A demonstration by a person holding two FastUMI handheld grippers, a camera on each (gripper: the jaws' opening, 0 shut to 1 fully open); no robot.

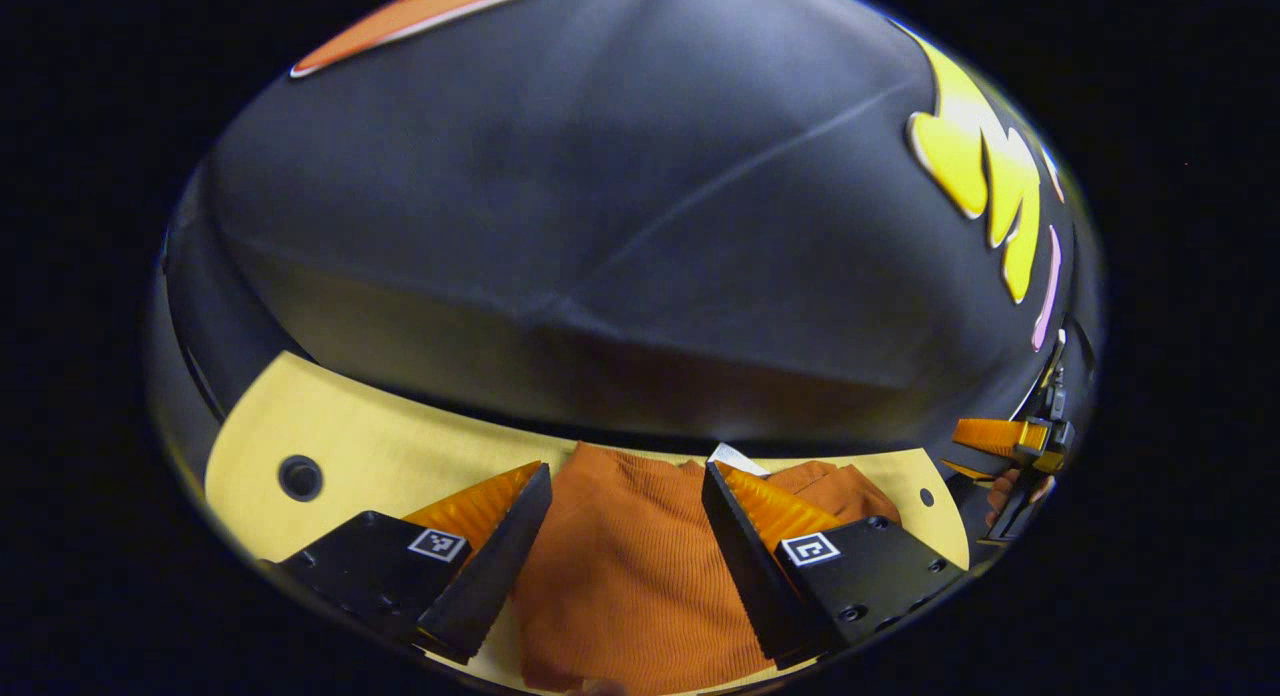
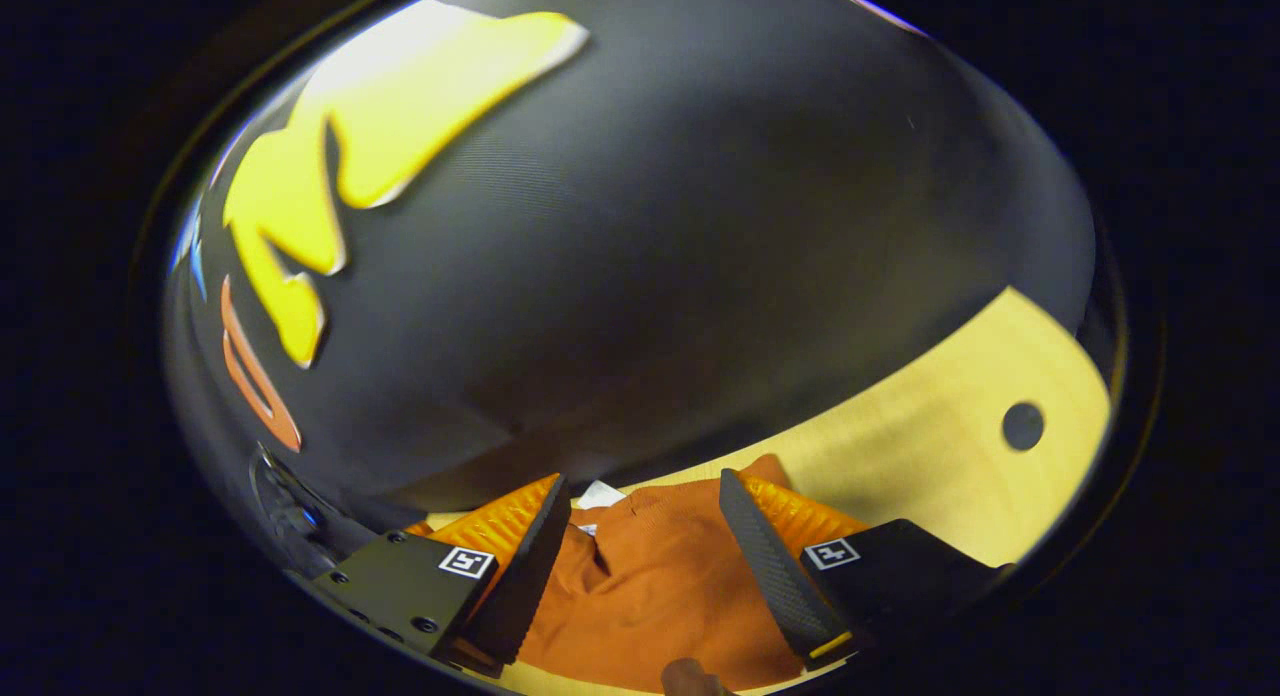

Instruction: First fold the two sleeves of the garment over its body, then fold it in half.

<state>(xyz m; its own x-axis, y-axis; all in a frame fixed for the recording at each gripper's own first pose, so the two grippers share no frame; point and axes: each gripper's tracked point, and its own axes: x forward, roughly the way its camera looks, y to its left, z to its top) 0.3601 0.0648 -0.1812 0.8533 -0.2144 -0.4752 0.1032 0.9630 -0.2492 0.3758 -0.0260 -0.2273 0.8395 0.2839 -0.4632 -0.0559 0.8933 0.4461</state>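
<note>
Table (image 1: 380, 446) bears garment (image 1: 620, 566); right gripper (image 1: 1010, 446) at the left gripper view's edge.

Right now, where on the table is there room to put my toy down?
There is bare wooden table between the orange garment and the small round hole in the left gripper view. The right gripper view has another free patch beside the garment, around the round hole. The middle is crowded: the garment lies there, with both grippers' open jaws over it.
</note>
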